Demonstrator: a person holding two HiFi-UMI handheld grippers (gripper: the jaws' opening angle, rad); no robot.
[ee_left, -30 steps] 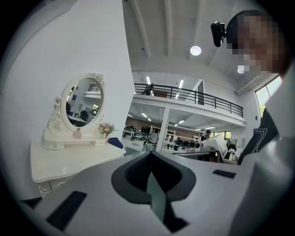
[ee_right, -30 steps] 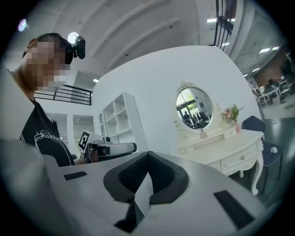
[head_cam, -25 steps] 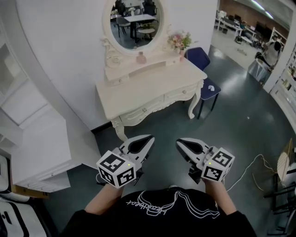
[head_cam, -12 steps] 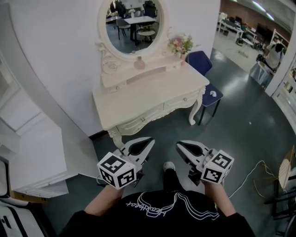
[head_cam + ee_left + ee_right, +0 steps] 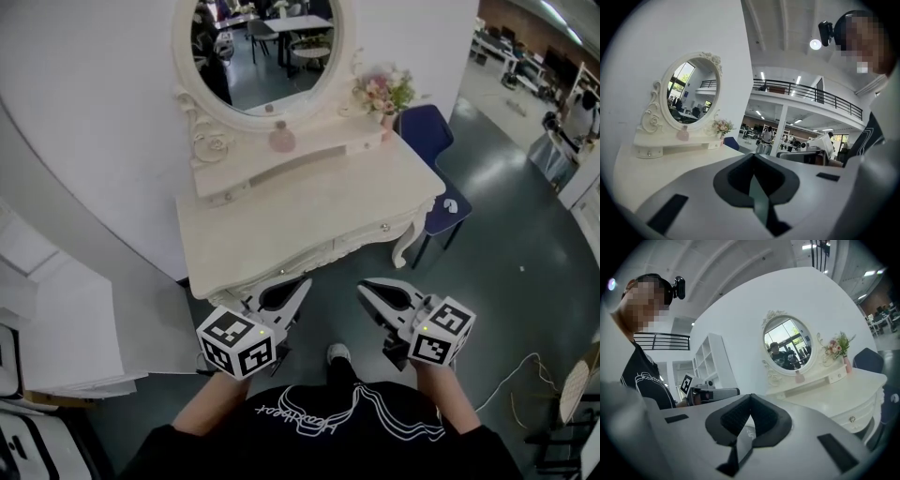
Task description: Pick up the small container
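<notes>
The small container [image 5: 281,139] is a pink bottle on the raised shelf of a white dressing table [image 5: 281,225], just under the oval mirror [image 5: 258,52]. It also shows small and far in the left gripper view, container [image 5: 683,134], and in the right gripper view, container [image 5: 800,377]. My left gripper [image 5: 302,283] and right gripper [image 5: 364,287] are held side by side at the table's front edge, well short of the bottle. Both are shut with nothing between the jaws, left gripper [image 5: 753,157], right gripper [image 5: 750,398].
A vase of flowers [image 5: 384,94] stands at the shelf's right end. A blue chair [image 5: 441,178] is right of the table and a white cabinet [image 5: 56,319] is to its left. A cable [image 5: 534,375] lies on the floor at right.
The dressing table has come nearer and now reaches the gripper tips. The grippers keep the same pose, both shut.
</notes>
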